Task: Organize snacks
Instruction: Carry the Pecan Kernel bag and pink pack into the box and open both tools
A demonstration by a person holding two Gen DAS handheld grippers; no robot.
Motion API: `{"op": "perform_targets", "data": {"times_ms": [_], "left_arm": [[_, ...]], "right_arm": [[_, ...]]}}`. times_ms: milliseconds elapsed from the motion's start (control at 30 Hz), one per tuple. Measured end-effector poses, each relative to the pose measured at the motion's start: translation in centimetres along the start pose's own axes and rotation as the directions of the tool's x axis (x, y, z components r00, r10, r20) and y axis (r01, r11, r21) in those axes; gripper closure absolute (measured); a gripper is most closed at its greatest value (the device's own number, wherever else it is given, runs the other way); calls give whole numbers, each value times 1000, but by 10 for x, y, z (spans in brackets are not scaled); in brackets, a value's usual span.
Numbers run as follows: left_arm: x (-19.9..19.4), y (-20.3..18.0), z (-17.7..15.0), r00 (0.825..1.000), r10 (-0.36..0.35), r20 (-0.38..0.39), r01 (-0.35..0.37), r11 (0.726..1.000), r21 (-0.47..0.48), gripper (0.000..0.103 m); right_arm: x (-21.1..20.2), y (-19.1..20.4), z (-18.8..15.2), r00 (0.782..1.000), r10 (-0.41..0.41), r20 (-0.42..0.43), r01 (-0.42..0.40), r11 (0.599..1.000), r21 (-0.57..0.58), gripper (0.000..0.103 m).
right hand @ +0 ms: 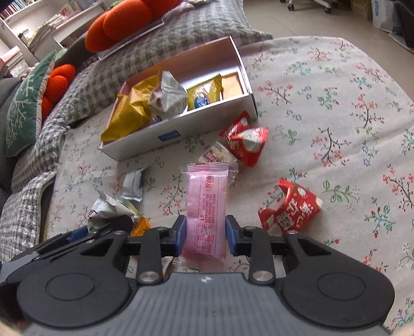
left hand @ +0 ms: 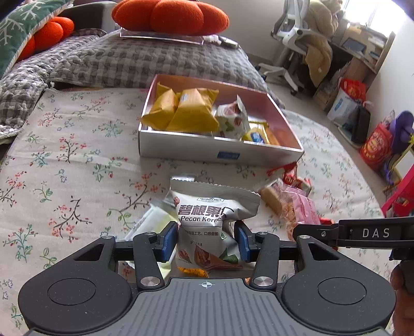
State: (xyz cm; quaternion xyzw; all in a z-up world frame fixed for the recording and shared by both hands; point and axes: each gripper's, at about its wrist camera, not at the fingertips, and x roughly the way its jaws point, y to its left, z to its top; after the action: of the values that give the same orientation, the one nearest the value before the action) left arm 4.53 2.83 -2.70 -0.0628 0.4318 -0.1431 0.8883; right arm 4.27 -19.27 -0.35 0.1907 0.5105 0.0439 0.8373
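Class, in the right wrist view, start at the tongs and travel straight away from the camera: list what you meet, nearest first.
Right tongs shut on pink snack packet → white-wrapped snack → white box holding yellow and white packets → grey checked blanket → orange cushion.

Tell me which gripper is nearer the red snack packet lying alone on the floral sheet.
Right. The right gripper, holding a pink packet, sits just left of the red snack packet; the left gripper is farther left.

Bright daylight pours in from one o'clock, blowing out the window [left hand: 372,15] (pure white glare); fisheye bending curves every edge, corners go soft, shadows stay faint.
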Motion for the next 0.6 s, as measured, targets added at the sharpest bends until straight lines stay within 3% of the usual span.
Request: {"op": "perform_targets", "data": {"times_ms": [200, 600], "left_arm": [[-9, 0, 13, 997, 5, 72, -6, 1000, 9, 58], [-3, -9, 49, 994, -22, 108, 22, 1000, -2, 58]], "right_arm": [[-7, -2, 8, 999, 21, 29, -21, 1000, -13, 74], [-15, -8, 38, 993, 62, 101, -64, 998, 15, 74]]}}
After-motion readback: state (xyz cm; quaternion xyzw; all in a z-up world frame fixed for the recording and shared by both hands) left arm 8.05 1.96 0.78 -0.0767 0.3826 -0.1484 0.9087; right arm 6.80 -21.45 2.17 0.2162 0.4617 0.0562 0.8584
